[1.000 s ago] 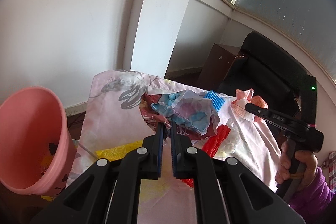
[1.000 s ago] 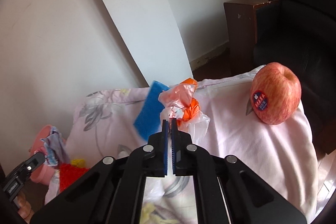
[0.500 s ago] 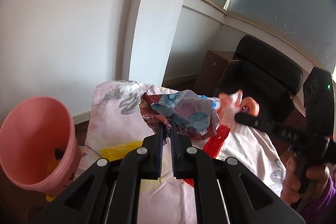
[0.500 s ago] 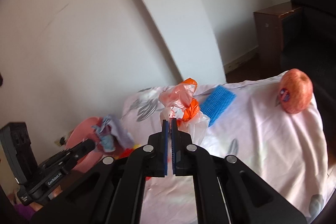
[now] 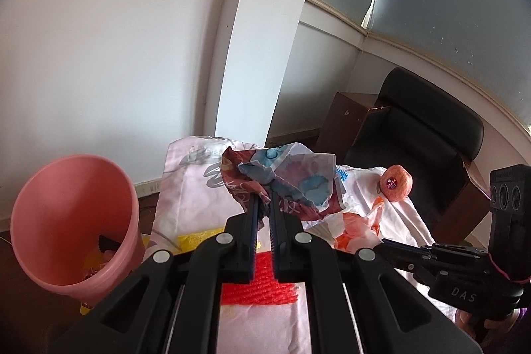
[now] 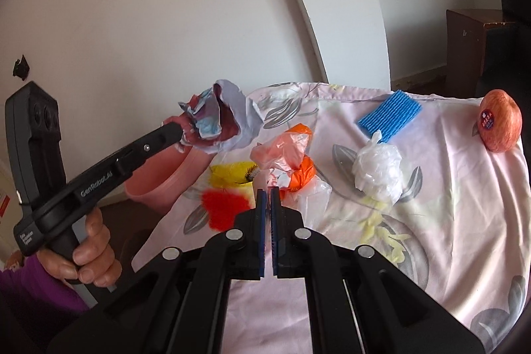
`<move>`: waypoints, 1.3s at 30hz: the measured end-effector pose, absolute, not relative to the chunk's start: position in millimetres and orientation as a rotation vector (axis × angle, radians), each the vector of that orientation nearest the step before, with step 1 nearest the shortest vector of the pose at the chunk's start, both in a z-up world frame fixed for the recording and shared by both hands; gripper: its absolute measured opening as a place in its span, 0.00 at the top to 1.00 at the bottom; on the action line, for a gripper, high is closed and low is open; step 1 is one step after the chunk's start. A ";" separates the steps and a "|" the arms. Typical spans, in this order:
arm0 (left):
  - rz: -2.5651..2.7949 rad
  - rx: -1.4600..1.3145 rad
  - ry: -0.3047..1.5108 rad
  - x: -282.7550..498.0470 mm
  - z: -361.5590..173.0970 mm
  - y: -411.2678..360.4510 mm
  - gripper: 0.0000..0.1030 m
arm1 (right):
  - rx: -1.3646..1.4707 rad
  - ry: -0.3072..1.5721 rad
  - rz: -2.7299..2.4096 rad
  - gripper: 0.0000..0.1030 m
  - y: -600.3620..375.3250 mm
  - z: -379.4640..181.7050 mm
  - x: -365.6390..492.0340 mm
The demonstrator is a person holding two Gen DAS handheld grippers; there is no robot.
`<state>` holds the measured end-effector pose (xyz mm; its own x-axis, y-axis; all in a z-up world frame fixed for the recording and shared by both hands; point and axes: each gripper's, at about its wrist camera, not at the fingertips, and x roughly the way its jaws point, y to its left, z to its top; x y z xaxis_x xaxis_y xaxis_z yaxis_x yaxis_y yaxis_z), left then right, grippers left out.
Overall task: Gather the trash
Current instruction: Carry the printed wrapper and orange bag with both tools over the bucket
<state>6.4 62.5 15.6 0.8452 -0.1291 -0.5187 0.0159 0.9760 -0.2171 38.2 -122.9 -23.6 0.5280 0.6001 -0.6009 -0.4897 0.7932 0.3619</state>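
By the table's left edge stands a pink bin [image 5: 76,221] with scraps in its bottom. The left gripper [image 5: 264,199] is clenched on a crumpled printed wrapper [image 5: 292,178], held in the air just right of the bin's rim. On the flowered cloth [image 6: 448,204] a red mesh piece [image 6: 225,204] and a yellow packet [image 6: 232,173] lie at the near left edge. The right gripper [image 6: 267,188] has its jaws closed on an orange-and-clear plastic bag [image 6: 288,151]. A white bag ball [image 6: 378,170], a blue foam net [image 6: 390,115] and an apple [image 6: 499,125] lie toward the far right corner.
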 end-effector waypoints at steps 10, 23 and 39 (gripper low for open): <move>-0.012 -0.218 0.531 -4.6 23.0 78.0 0.94 | 0.171 0.753 0.651 0.97 -129.9 -20.6 41.6; 0.145 -0.258 0.512 -31.2 22.9 132.3 0.94 | 0.164 0.720 0.754 0.97 -85.2 -3.7 51.1; 0.379 -0.281 0.514 -71.4 6.4 222.6 0.94 | 0.091 0.726 0.967 0.97 42.5 1.4 66.0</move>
<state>-71.4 222.6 6.4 0.8043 0.2794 -0.5245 -0.4179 0.8934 -0.1650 66.0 42.5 1.4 0.3543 0.7759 -0.5219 -0.7173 0.5836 0.3807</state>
